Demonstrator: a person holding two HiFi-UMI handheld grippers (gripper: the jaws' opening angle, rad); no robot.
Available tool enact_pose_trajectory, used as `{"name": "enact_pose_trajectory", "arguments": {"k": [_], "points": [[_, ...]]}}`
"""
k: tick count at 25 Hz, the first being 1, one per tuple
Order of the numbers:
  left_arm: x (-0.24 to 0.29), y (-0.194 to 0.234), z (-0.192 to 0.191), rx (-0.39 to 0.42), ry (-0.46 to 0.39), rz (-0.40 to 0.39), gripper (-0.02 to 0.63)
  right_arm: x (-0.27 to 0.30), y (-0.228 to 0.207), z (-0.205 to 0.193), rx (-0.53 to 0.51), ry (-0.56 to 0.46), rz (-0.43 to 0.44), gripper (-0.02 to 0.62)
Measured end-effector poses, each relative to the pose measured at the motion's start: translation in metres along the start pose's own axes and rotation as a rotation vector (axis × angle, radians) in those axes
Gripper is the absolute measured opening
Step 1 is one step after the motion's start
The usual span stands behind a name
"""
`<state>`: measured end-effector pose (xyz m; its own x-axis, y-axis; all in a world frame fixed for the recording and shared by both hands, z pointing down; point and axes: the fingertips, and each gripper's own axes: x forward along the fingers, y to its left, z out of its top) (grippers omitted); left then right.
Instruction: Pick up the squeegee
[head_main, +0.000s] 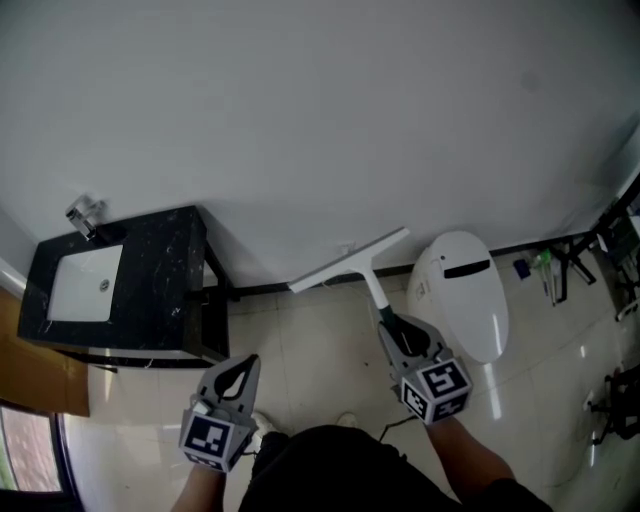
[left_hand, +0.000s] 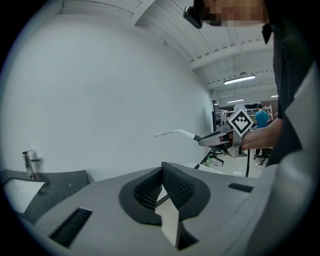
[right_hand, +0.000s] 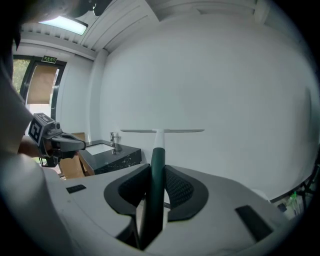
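The squeegee (head_main: 350, 260) has a long white blade and a dark green handle. My right gripper (head_main: 392, 322) is shut on that handle and holds the squeegee in the air, blade toward the white wall. In the right gripper view the handle (right_hand: 157, 165) runs up between the pads to the level blade (right_hand: 161, 131). My left gripper (head_main: 248, 362) hangs lower left of the squeegee, apart from it. Its fingertips meet with nothing between them (left_hand: 161, 170). The left gripper view shows the squeegee (left_hand: 175, 133) off to the right in the other gripper.
A black counter (head_main: 170, 290) with a white basin and a chrome tap (head_main: 85, 215) stands at the left against the wall. A white toilet (head_main: 465, 290) sits just right of my right gripper. Black stands (head_main: 610, 250) and small bottles (head_main: 540, 265) crowd the far right.
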<state>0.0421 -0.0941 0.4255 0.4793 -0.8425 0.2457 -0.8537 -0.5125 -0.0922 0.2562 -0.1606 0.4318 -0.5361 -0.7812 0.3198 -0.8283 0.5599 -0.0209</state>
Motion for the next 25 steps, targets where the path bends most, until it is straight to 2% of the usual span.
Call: {"name": "enact_pose_trajectory", "arguments": {"k": [5,9,18,25], "points": [[0.009,-0.027,-0.002,-0.009,0.020,0.019,0.002,-0.013,-0.015,-0.012,0.020,0.000,0.039,0.098],[0.008,-0.033,-0.002,-0.002,0.021,0.015,0.002,-0.017,-0.010,-0.016,0.033,-0.015,0.054,0.098],[-0.012,-0.004,0.001,0.034,-0.003,-0.016,0.002,-0.019,0.025,-0.008,0.052,-0.075,0.019,0.098],[-0.030,0.016,-0.006,0.022,-0.015,-0.011,0.002,-0.016,0.045,-0.001,0.043,-0.081,-0.003,0.098]]}}
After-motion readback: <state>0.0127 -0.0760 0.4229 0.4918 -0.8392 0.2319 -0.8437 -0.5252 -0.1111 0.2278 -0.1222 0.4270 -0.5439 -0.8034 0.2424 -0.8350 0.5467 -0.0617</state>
